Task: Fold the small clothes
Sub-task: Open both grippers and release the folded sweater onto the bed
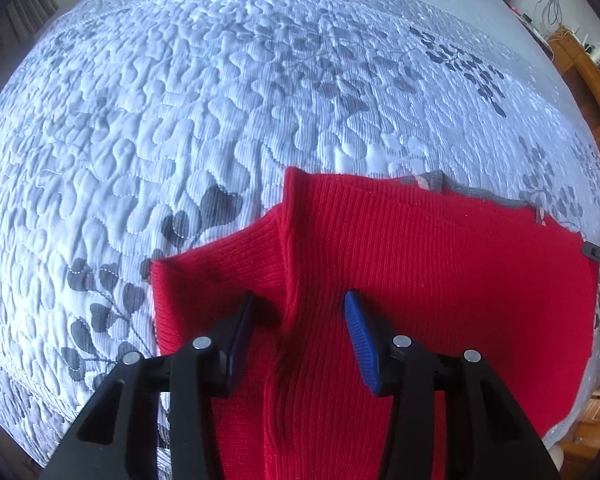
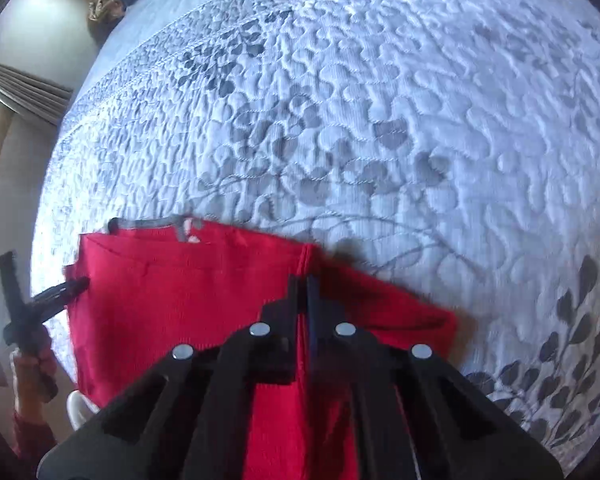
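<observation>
Quilted leaf-stitched bedspread (image 1: pixel 180 120); ribbed red knit garment (image 1: pixel 420 260), perhaps folded.

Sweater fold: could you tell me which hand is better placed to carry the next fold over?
Right, probably: the right gripper has shut jaws pinching a sweater fold, while the left gripper hangs open over a ridge, gripping nothing.

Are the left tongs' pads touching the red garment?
Apart. In the left wrist view the left tongs stand open, red garment showing between both pads, neither pressing its raised fold.
</observation>
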